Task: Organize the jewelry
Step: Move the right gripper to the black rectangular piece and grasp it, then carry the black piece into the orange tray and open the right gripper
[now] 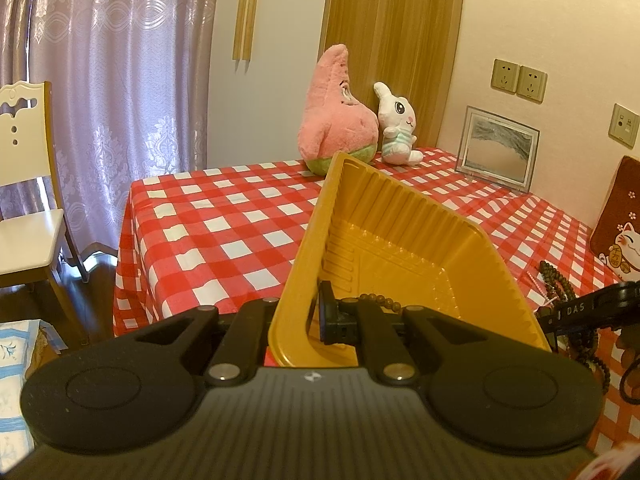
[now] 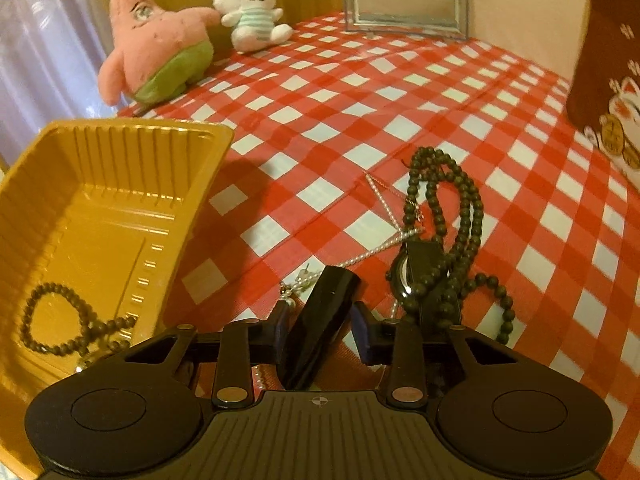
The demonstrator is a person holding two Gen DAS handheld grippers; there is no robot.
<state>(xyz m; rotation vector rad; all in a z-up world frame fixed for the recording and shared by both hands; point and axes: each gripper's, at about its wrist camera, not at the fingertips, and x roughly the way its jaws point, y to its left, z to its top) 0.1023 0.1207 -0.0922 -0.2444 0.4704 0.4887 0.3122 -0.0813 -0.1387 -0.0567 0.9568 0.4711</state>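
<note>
The left gripper (image 1: 316,322) has its fingers pinched tight on the near rim of a yellow plastic tray (image 1: 404,220), holding it tilted up off the red-checked table (image 1: 224,220). A dark bead bracelet (image 2: 56,320) lies in the low end of the tray. The right gripper (image 2: 320,330) points down at the table beside the tray, its fingers narrowed around a black watch strap (image 2: 320,320) that runs between them; whether they press on it I cannot tell. Just past it lie the watch face (image 2: 402,276), a long string of dark beads (image 2: 444,216) and a thin pearl chain (image 2: 384,204), tangled together. Two plush toys (image 2: 160,48) sit at the far edge.
</note>
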